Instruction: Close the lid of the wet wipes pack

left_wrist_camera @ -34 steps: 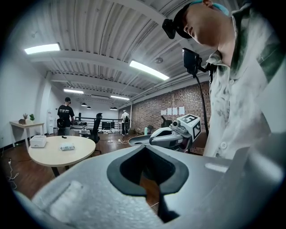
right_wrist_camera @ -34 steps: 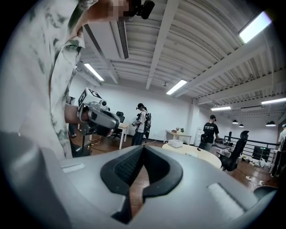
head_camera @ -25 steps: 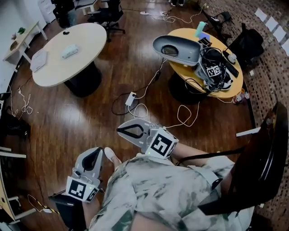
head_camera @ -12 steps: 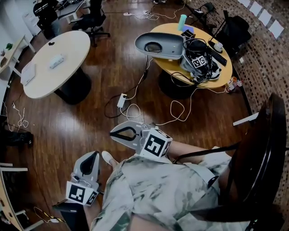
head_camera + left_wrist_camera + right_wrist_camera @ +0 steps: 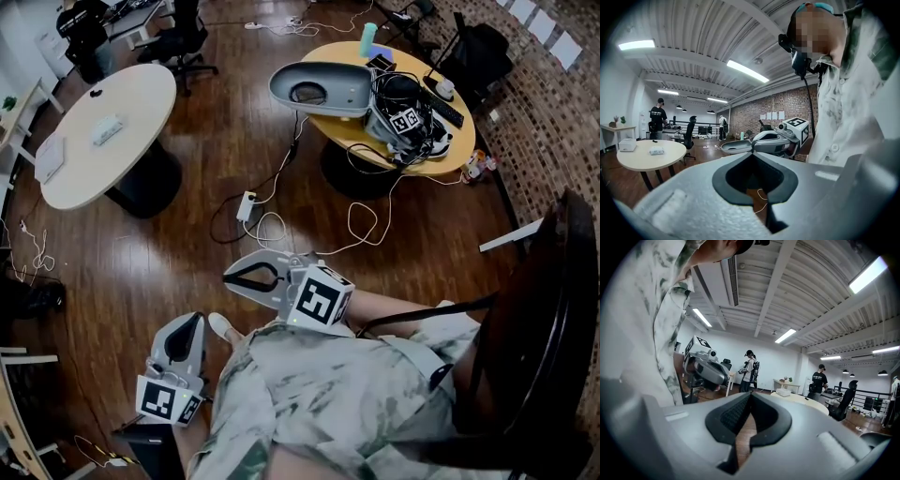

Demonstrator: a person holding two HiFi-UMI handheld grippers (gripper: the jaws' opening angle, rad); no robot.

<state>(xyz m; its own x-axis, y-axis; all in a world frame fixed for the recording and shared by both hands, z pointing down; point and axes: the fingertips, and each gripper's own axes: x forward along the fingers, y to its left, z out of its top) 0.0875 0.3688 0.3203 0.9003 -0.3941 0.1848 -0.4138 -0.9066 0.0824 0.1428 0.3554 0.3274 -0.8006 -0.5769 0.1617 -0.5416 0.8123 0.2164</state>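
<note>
Grey left gripper (image 5: 194, 320) low, right gripper (image 5: 229, 277) forward

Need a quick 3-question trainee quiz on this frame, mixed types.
1. True or false: the left tool holds an object.
2. What colour is the table under the cable tangle? A) white B) yellow
3. Fill in: the right tool's jaws are ____.
Key: 1 false; 2 B; 3 shut.
</note>
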